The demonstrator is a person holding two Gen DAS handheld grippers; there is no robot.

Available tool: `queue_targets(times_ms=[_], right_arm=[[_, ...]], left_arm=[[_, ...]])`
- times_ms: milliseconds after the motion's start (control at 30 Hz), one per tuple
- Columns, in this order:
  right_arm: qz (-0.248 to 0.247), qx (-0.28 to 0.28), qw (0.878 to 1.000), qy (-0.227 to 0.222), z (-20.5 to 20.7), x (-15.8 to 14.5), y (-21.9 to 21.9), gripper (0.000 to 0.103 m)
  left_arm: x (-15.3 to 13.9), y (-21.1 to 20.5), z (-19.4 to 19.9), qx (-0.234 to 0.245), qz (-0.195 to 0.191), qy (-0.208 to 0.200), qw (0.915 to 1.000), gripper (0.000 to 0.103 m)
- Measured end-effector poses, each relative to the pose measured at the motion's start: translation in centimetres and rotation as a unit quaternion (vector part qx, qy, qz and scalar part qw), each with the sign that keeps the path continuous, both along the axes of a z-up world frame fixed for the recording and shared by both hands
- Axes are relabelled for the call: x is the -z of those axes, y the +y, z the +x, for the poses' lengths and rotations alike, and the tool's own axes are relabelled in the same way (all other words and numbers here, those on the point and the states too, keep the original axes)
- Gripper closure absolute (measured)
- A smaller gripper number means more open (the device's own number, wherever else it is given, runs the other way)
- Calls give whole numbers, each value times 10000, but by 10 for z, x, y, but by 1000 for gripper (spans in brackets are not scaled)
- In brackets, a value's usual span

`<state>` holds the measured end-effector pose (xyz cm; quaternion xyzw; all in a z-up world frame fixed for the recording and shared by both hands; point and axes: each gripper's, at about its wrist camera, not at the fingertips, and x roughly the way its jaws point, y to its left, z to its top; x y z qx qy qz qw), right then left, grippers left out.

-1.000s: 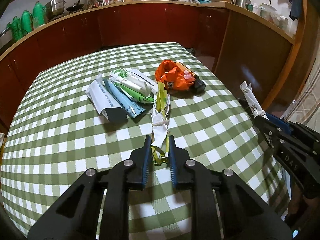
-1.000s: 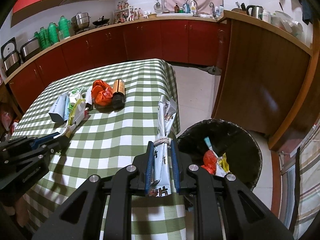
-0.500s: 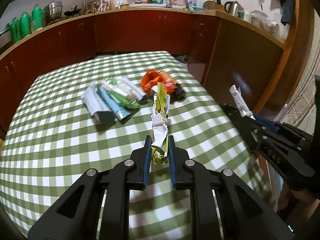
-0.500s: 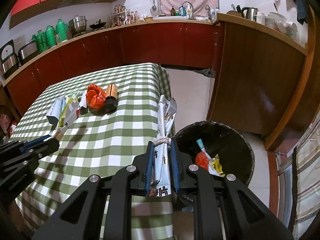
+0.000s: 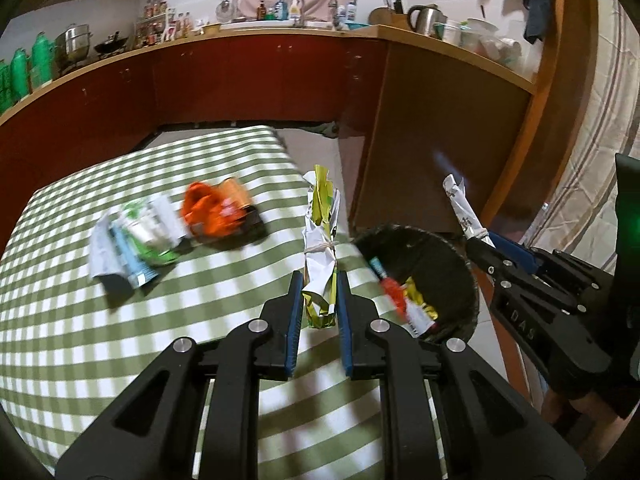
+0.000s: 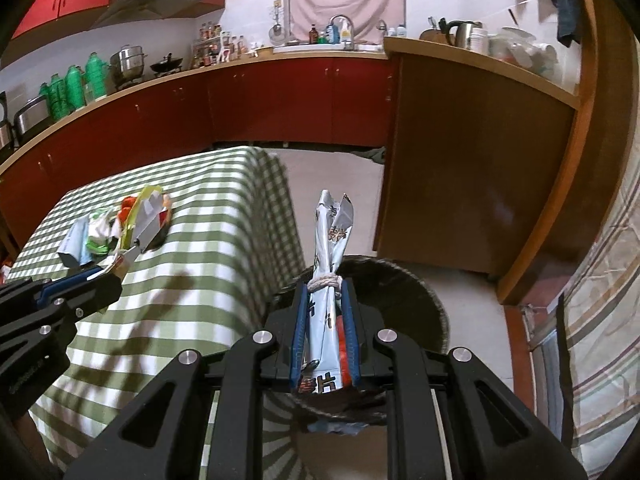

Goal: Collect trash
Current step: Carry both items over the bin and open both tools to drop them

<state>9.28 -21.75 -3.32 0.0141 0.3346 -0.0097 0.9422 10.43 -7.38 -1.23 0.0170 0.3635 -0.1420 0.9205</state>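
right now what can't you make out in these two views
- Left wrist view: the trash pile and orange wrapper on the table are motion-blurred; their print is unreadable.
- Right wrist view: the bin contents are hidden behind the right gripper and its tied pale blue wrapper.
- Right wrist view: the left gripper is cut off by the left edge.

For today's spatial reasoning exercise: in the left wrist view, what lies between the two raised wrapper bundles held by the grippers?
The black trash bin, open, with wrappers already inside, sits between the yellow-white bundle and the white bundle.
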Motion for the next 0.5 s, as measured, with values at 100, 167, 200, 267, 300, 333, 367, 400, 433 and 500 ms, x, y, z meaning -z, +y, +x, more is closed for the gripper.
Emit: queue_targets(times_ms=[100, 167, 200, 267, 300, 333, 367, 400, 433, 500], right_arm=[[-29, 65, 10000, -18, 1, 0, -10, 85], [-36, 91, 10000, -13, 3, 1, -16, 85], [-40, 101, 9999, -13, 4, 2, -19, 85], [-34, 128, 9999, -8, 5, 3, -23, 85], [-31, 137, 9999, -8, 6, 4, -25, 85], [-30, 152, 9999, -9, 7, 5, -27, 85], [-23, 168, 9999, -5, 8, 6, -30, 85], [-11, 181, 9998, -1, 9, 6, -32, 85], [2, 197, 9998, 5, 10, 7, -34, 85], [37, 230, 9997, 21, 11, 10, -39, 85]], left_arm=[[2, -14, 4, 76, 35, -2, 10000, 87], [4, -23, 8, 132, 64, 20, 9999, 87], [5, -28, 10, 161, 82, 25, 9998, 87], [6, -37, 13, 206, 128, 18, 9997, 87], [6, -41, 15, 234, 148, 23, 9996, 87], [7, -46, 18, 269, 163, 30, 9995, 87], [7, -50, 20, 285, 180, 25, 9994, 87], [8, -54, 22, 311, 208, 19, 9993, 87], [9, -57, 23, 324, 221, 16, 9992, 87], [11, -64, 28, 351, 248, 35, 9991, 87]])
